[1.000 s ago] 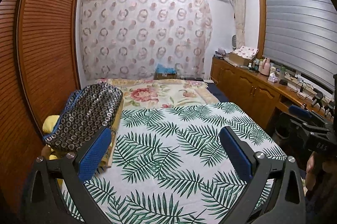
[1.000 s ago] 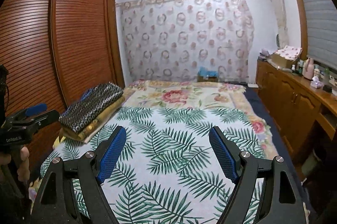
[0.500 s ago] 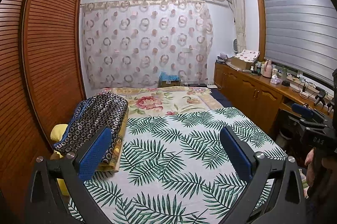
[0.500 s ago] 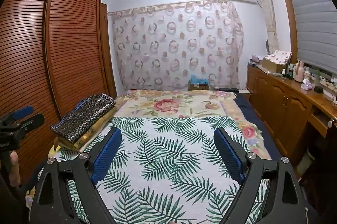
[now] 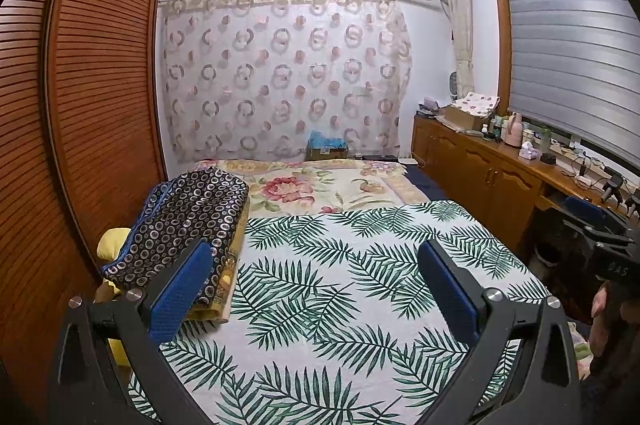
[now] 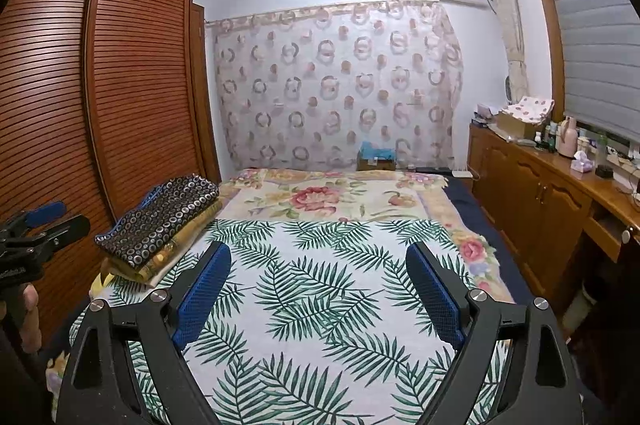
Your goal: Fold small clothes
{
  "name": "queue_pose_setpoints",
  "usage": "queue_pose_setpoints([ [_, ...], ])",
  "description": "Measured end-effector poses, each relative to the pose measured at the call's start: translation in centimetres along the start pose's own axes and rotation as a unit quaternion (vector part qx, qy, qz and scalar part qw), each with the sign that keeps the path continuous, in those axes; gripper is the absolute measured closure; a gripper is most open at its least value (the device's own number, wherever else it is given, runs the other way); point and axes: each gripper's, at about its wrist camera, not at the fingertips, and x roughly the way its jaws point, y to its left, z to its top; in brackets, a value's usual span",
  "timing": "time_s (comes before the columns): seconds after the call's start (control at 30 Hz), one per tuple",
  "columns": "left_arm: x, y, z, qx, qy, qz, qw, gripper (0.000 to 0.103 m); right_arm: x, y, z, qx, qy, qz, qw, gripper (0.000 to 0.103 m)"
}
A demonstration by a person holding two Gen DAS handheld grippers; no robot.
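I'm holding both grippers over the near end of the bed, nothing between the fingers on either side. The left gripper [image 5: 316, 289] is standing wide, blue pads well apart w/ only the palm-leaf sheet [image 5: 340, 289] showing in the gap. The right gripper [image 6: 318, 289] is also wide; its jaws have just been opening a bit further, w/ no thing between them. I read that as a release or reset, not a grab.

Vs a sec ago both cams are tipping up: more ceiling showing, and the bed is sitting lower in each view. Neither hand is really travelling. So I'm judging this as a pause btwn garments, lifting off rather than reaching in.

Mid-range, on the left edge of the bed next to the slatted wardrobe [image 6: 132, 73], the folded dark ring-print garment [image 5: 180, 221] is lying on top of a yellowish folded piece [image 6: 176, 249], forming a stack. That looks like the finished pile. I'm not seeing any unfolded small clothes on the sheet, so the next item must be coming from out of frame; can't tell where.

Further back the floral blanket [image 6: 332, 197] is covering the head end, then the ring-pattern curtain [image 6: 340, 85] on the far wall.
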Motion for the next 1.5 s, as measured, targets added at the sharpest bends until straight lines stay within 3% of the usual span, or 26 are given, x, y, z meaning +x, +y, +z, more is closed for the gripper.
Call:
queue_pose_setpoints([
  [1.5, 0.3, 0.1, -0.2, 0.000, 0.001, 0.001, 1.0000, 0.000, 0.1, -0.9, -0.4, -0.009, -0.005, 0.004, 1.000, 0.013],
])
